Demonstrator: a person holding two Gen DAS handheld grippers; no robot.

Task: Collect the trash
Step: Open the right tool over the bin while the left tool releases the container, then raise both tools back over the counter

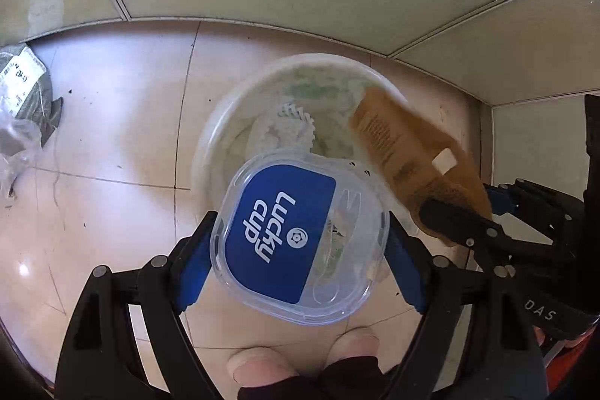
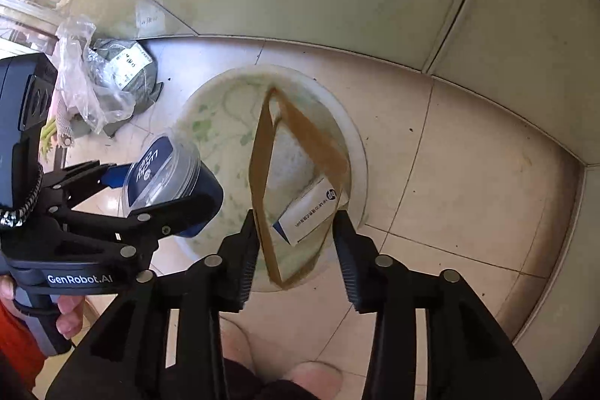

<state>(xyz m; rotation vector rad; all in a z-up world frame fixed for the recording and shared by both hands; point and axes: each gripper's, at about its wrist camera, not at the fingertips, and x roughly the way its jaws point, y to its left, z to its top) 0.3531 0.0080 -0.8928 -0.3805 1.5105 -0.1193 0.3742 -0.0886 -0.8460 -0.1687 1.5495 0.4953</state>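
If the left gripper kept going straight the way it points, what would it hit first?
Probably the white bin on the floor: the left gripper, shut on the Lucky Cup container, points down into it. Depth is unclear.

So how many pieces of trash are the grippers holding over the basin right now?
2. The clear Lucky Cup container sits between the left gripper fingers; the brown paper sleeve hangs in the right gripper, both above the white basin.

Bin [image 2: 352, 152] mouth partly blocked by brown bag [image 2: 300, 137]; floor [image 2: 450, 194] rt open.

Home floor corner, glossy beige tiles [image 1: 112, 122], white bin [image 2: 352, 145], crumpled bags [image 2: 93, 89]
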